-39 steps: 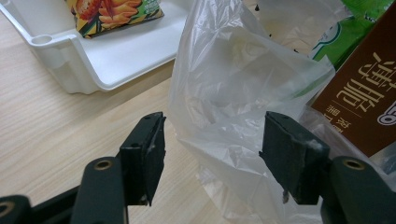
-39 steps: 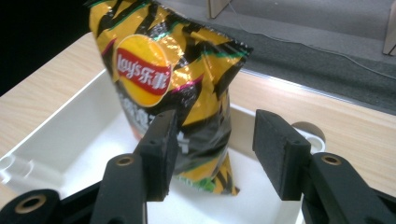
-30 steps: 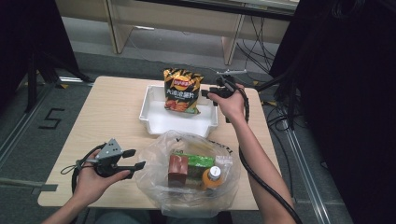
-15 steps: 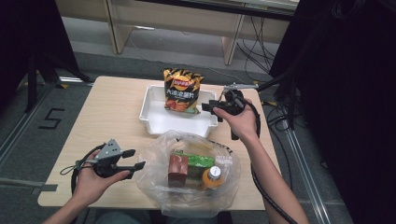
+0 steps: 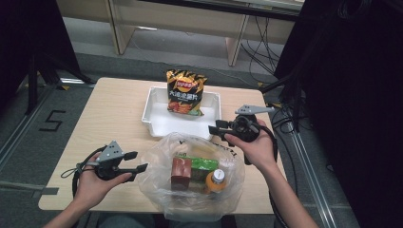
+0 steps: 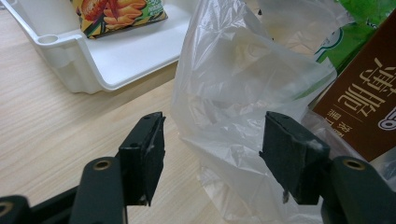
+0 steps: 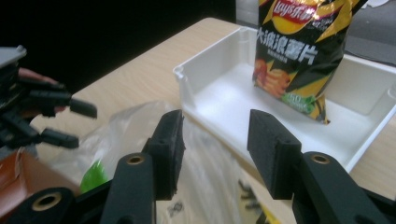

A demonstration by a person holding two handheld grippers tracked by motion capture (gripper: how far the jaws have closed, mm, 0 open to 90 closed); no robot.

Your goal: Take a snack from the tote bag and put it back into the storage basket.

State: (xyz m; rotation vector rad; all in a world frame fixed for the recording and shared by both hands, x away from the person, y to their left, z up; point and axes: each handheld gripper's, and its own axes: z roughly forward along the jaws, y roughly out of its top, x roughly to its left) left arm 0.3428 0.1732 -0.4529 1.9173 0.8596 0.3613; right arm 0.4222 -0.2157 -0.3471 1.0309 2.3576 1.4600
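With chip bag [image 5: 185, 92] already standing in white tray [image 5: 157, 121] at far middle of table, work looks like unpacking plastic bag [image 5: 161, 161] at near edge. Brown carton [image 5: 180, 173], green pack [image 5: 202, 164], orange-capped bottle [image 5: 216, 179] lie inside bag. Right gripper [image 5: 214, 130] hovers between tray and bag's far right rim, jaws spread, nothing between them. Left gripper [image 5: 138, 161] just left of bag, jaws parted, film [image 6: 224, 116] between pads, not pinched. Next move likely: left pins bag edge, right dips into opening for one item.
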